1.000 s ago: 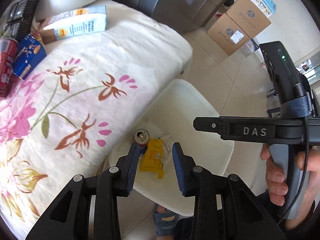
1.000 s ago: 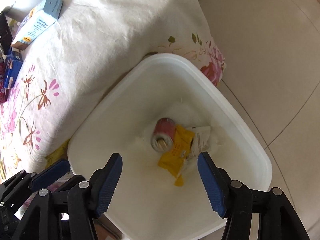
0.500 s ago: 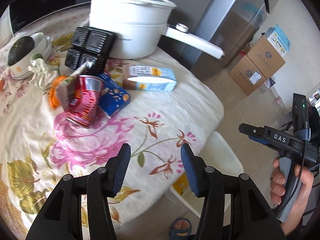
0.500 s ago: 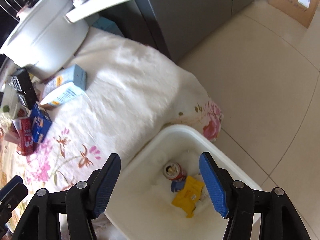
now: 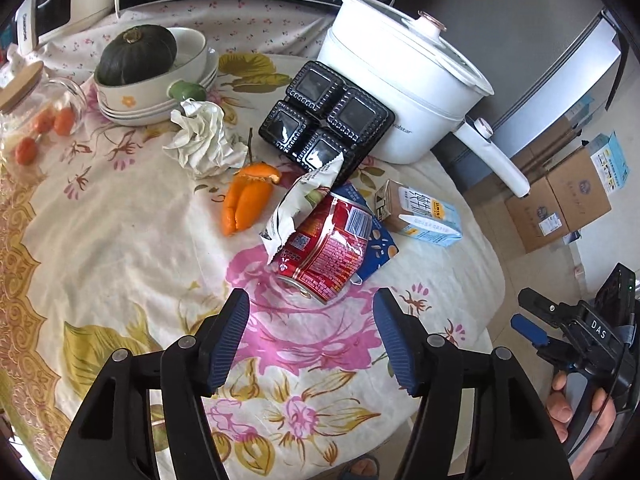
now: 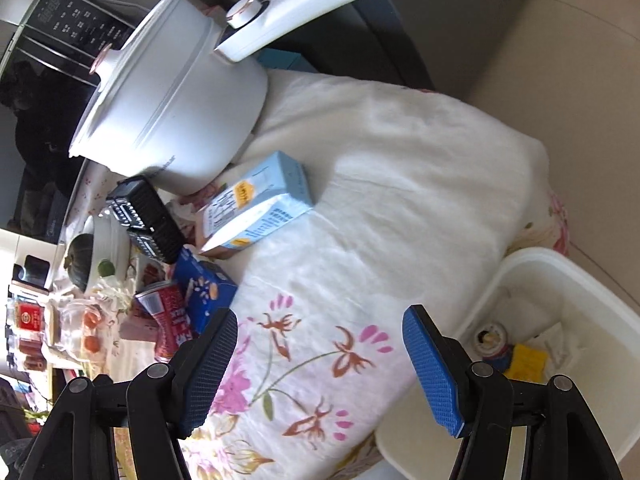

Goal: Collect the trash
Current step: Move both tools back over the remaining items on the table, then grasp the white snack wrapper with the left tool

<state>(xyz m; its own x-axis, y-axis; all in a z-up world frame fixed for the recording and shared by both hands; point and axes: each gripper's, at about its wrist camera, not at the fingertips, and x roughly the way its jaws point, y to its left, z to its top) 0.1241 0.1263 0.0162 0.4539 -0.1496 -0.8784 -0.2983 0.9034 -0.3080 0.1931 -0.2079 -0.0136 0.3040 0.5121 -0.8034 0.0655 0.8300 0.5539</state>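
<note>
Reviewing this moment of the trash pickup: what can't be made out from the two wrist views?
- Blue packet: in the left wrist view the red can and torn wrapper cover most of it.
- Bin contents: in the right wrist view the right gripper finger hides part; the yellow packet is too small to read.
- Bin: absent from the left wrist view.
- Glass jar: cut off by the left edge.

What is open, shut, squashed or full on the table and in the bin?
Left gripper: open, empty.
Right gripper: open, empty.
Red drink can: dented, lying on its side.
White snack wrapper: torn open.
White tissue: crumpled.
White lidded cooking pot: lid on.
Light blue milk carton: lying flat.
White plastic bin: holds some trash.
</note>
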